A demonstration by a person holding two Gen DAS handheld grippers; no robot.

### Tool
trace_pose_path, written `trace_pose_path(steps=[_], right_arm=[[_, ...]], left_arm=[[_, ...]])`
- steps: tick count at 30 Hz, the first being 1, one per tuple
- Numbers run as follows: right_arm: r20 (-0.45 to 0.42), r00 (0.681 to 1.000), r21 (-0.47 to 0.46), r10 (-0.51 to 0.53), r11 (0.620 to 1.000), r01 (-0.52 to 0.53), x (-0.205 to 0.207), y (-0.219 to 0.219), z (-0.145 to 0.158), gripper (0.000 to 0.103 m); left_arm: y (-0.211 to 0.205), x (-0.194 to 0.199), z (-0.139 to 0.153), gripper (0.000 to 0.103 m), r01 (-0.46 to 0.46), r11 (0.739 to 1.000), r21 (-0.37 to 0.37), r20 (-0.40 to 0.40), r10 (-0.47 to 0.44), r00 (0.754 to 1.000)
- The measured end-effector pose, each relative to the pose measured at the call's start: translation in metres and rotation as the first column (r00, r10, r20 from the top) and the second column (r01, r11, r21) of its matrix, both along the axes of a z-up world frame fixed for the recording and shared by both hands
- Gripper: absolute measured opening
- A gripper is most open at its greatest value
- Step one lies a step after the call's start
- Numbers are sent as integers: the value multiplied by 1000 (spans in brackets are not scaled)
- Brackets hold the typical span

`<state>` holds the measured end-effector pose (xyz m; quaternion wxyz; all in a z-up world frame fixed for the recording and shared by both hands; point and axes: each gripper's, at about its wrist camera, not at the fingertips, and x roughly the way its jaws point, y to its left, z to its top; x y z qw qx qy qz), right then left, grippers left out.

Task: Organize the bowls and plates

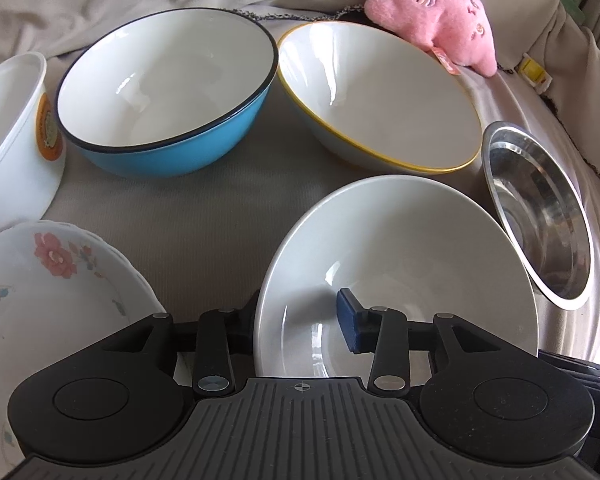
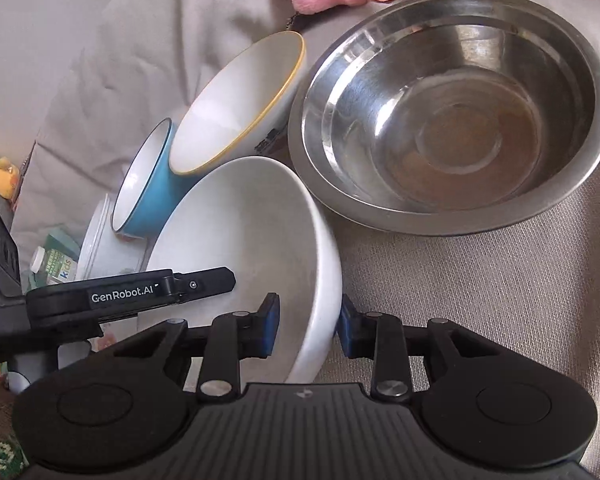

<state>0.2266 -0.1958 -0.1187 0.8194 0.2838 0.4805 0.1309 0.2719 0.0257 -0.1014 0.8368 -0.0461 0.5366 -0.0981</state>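
**Two claws at the rim of the white bowl**

The plain white bowl (image 2: 252, 240) sits on a beige cloth-covered surface (image 2: 480, 300), just beside the steel bowl (image 2: 452, 108). The right claw (image 2: 306, 330) straddles its near rim, one blue pad inside and one outside, close to the wall; whether they press on it cannot be told. The left claw (image 1: 296, 320) stands apart across the opposite rim, its inner finger (image 1: 350, 320) clear of the wall (not gripping). Behind lie the blue bowl (image 1: 168, 96), the yellow-rimmed bowl (image 1: 376, 96), a floral plate (image 1: 48, 288) and a pink plush toy (image 1: 432, 12).
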Motion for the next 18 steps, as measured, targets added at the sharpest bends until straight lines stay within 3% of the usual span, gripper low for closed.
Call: trace_pose_path(steps=[10, 13, 18], right_arm=[[151, 986, -100, 71, 993, -56, -16, 23, 22, 32], [216, 971, -146, 103, 987, -72, -25, 34, 36, 32], [263, 949, -122, 175, 981, -147, -28, 58, 53, 32]], left_arm=[[8, -21, 25, 40, 28, 999, 28, 101, -30, 994], [21, -31, 38, 40, 7, 1000, 10, 139, -8, 990], [61, -55, 63, 37, -33, 999, 0, 196, 33, 980]])
